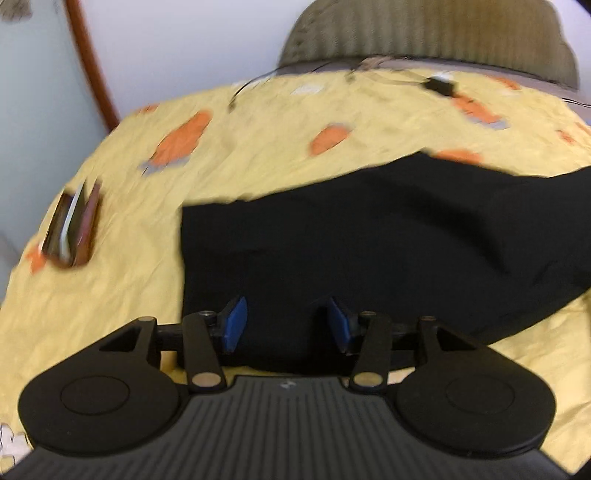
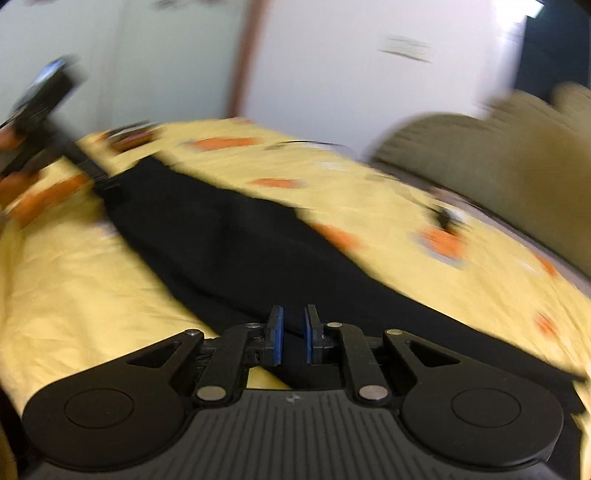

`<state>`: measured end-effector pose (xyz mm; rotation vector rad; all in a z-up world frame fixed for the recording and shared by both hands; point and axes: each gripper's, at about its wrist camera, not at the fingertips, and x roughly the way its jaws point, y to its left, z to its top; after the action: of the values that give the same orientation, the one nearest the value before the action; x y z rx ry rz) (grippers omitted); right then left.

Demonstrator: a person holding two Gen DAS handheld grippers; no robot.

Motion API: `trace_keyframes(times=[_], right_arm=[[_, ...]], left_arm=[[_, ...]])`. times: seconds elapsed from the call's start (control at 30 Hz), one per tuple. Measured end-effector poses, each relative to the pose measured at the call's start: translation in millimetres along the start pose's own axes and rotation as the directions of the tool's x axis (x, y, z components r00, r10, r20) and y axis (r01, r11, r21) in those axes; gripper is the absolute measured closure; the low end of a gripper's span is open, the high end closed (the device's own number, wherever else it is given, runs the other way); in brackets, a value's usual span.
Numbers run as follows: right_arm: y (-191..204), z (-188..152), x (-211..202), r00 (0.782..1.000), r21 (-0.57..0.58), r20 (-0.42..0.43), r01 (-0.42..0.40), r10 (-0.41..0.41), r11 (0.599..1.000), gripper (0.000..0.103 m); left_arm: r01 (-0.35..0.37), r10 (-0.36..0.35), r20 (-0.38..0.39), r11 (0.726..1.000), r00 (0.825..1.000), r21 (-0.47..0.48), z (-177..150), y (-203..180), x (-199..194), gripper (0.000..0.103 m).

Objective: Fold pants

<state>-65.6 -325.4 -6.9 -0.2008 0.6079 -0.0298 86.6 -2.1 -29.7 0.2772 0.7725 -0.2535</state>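
Note:
Black pants (image 1: 369, 236) lie folded lengthwise on a yellow bed sheet (image 1: 122, 295) with orange patches. In the left wrist view their squared end is at centre left and the cloth runs off to the right. My left gripper (image 1: 286, 325) is open, its blue pads wide apart just over the near edge of the pants. In the right wrist view the pants (image 2: 229, 243) stretch diagonally from far left to near right. My right gripper (image 2: 293, 334) hovers over them with a narrow gap between its pads, holding nothing. The left gripper (image 2: 44, 110) shows blurred at far left.
A brown wallet-like object (image 1: 74, 225) lies on the sheet at left. A small black device (image 1: 439, 86) with cables sits near the far edge. An olive ribbed chair back (image 1: 424, 33) stands behind the bed. A wall is behind.

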Motion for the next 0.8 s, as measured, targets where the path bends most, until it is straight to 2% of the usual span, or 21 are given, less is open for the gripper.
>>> trace_keyframes(times=[0.07, 0.1, 0.2, 0.27, 0.37, 0.4, 0.47, 0.53, 0.6, 0.67, 0.73, 0.77, 0.8], right_arm=[[-39, -10, -11, 0.995, 0.093, -0.008, 0.096, -0.096, 0.991, 0.092], [-58, -14, -15, 0.988, 0.145, -0.012, 0.154, -0.154, 0.977, 0.092], [-127, -32, -23, 0.962, 0.368, -0.031, 0.263, -0.271, 0.892, 0.092], [-172, -43, -23, 0.942, 0.498, -0.065, 0.317, -0.329, 0.807, 0.092], [-219, -55, -16, 0.915, 0.590, -0.102, 0.372, -0.391, 0.716, 0.092], [-233, -58, -13, 0.914, 0.621, -0.100, 0.367, -0.394, 0.693, 0.091], [-260, -62, -4, 0.916, 0.684, -0.108, 0.350, -0.386, 0.640, 0.084], [-277, -64, 6, 0.912, 0.715, -0.123, 0.356, -0.392, 0.602, 0.070], [-286, -65, 16, 0.898, 0.728, -0.154, 0.385, -0.411, 0.567, 0.067], [-299, -67, 25, 0.894, 0.750, -0.172, 0.392, -0.414, 0.533, 0.067], [-313, -73, 37, 0.870, 0.758, -0.249, 0.449, -0.426, 0.473, 0.067], [-318, -75, 41, 0.868, 0.770, -0.261, 0.451, -0.422, 0.451, 0.067], [-322, -77, 44, 0.875, 0.786, -0.262, 0.438, -0.407, 0.437, 0.067]], left_arm=[[0.042, -0.044, 0.051, 0.999, 0.998, 0.033, 9, -22, -9, 0.025], [0.061, -0.066, 0.081, 0.997, 0.995, 0.054, 13, -37, -12, 0.022], [0.131, -0.141, 0.093, 0.986, 0.986, 0.105, 25, -88, -9, 0.021], [0.174, -0.184, 0.076, 0.977, 0.980, 0.119, 28, -115, -2, 0.021], [0.197, -0.211, 0.069, 0.966, 0.975, 0.170, 29, -151, 7, 0.021], [0.186, -0.204, 0.078, 0.962, 0.976, 0.199, 28, -163, 9, 0.021], [0.155, -0.183, 0.097, 0.957, 0.978, 0.244, 27, -178, 12, 0.019], [0.146, -0.182, 0.104, 0.946, 0.978, 0.289, 25, -190, 16, 0.015], [0.142, -0.183, 0.103, 0.937, 0.978, 0.318, 24, -197, 21, 0.014], [0.136, -0.179, 0.104, 0.934, 0.978, 0.331, 25, -202, 26, 0.014], [0.149, -0.193, 0.099, 0.929, 0.976, 0.338, 25, -204, 29, 0.014], [0.155, -0.199, 0.097, 0.926, 0.975, 0.343, 26, -206, 31, 0.014], [0.157, -0.202, 0.098, 0.924, 0.974, 0.349, 25, -208, 32, 0.014]])
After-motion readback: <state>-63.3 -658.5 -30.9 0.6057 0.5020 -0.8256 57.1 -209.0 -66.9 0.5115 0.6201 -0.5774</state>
